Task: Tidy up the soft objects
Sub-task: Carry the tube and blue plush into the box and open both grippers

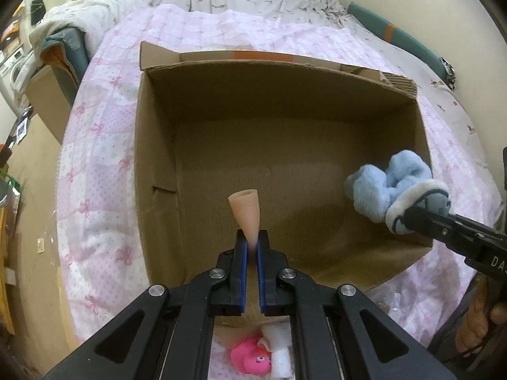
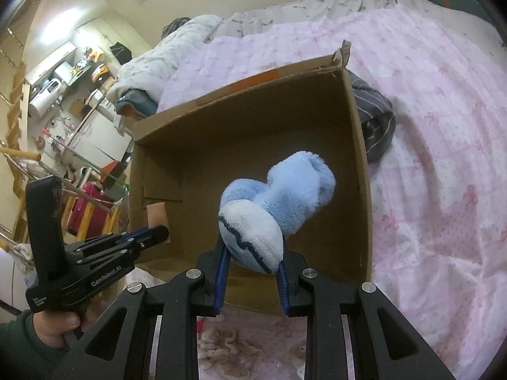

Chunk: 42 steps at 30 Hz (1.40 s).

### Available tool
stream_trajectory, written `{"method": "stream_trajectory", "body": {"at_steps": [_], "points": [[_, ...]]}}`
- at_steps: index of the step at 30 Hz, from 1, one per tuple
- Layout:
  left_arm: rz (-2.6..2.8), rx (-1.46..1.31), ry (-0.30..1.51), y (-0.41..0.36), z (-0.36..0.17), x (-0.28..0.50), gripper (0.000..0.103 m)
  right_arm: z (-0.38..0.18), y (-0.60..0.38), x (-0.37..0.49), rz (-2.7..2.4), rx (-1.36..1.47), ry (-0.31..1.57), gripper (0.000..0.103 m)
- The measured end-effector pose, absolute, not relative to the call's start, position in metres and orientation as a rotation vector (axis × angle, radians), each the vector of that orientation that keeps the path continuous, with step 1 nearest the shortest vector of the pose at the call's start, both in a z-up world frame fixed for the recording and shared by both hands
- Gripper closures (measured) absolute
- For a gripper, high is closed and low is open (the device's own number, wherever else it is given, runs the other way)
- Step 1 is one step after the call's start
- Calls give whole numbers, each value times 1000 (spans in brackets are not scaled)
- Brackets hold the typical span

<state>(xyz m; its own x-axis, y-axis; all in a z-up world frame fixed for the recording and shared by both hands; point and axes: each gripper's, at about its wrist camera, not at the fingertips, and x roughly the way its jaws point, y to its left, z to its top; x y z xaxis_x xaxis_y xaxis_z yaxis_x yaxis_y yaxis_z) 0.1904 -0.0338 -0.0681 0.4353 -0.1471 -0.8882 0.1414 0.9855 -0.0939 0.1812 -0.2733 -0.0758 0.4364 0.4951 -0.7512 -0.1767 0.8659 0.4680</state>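
Soft objects are going into the cardboard box [image 1: 269, 145], which sits open-topped on the pink quilt [image 1: 95, 158] of a bed, its floor bare so far. Largest of the two items in hand is the blue plush toy [image 2: 279, 199]: the right gripper [image 2: 252, 259] is clamped on its pale, dark-stitched end, jaws held partly apart by the stuffing, so the fluffy bulk hangs forward over the box's opening. In the left wrist view it hovers at about 3 o'clock, just above the box's right wall. Smaller is the peach cone-shaped piece [image 1: 245, 215]; the left gripper [image 1: 252, 243] pinches its narrow tip with jaws nearly together, wide mouth pointing toward 12 o'clock over the box's near side. Both grippers tilt downward over the opening, which suggests the items are held there for dropping. At 6 o'clock, outside the box on the quilt, a pink toy [image 1: 250, 357] waits, probably its turn later.
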Motion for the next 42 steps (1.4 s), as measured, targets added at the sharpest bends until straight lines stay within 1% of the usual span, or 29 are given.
{"method": "stream_trajectory", "body": {"at_steps": [9,18,22,28,30,32,33,37,39,40,41,42], "points": [[-146,-57,1126,-24,-72,194,98,-89,-263,180,399,307,1117,75],[-160,-32,1084,-28,-66,187,98,-88,-255,177,394,281,1109,74],[-158,-44,1097,-28,-68,187,92,-87,-254,178,399,273,1099,74],[-140,-57,1101,-22,-67,190,90,-91,-252,178,395,276,1111,74],[-140,-79,1107,-20,-67,191,84,-92,-252,179,390,279,1120,74],[-139,-80,1103,-19,-67,190,75,-92,-252,180,388,279,1122,74],[-137,-73,1099,-20,-66,190,73,-92,-251,180,387,280,1122,74],[-133,-61,1074,-21,-62,189,46,-91,-250,183,385,287,1122,73],[-136,-65,1058,-21,-59,188,44,-92,-251,183,385,295,1120,72],[-136,-65,1055,-21,-58,188,44,-92,-252,183,387,305,1118,69],[-135,-62,1052,-21,-58,188,43,-92,-255,183,388,314,1114,65],[-132,-54,1051,-22,-58,188,43,-91,-256,184,387,325,1105,58]]}}
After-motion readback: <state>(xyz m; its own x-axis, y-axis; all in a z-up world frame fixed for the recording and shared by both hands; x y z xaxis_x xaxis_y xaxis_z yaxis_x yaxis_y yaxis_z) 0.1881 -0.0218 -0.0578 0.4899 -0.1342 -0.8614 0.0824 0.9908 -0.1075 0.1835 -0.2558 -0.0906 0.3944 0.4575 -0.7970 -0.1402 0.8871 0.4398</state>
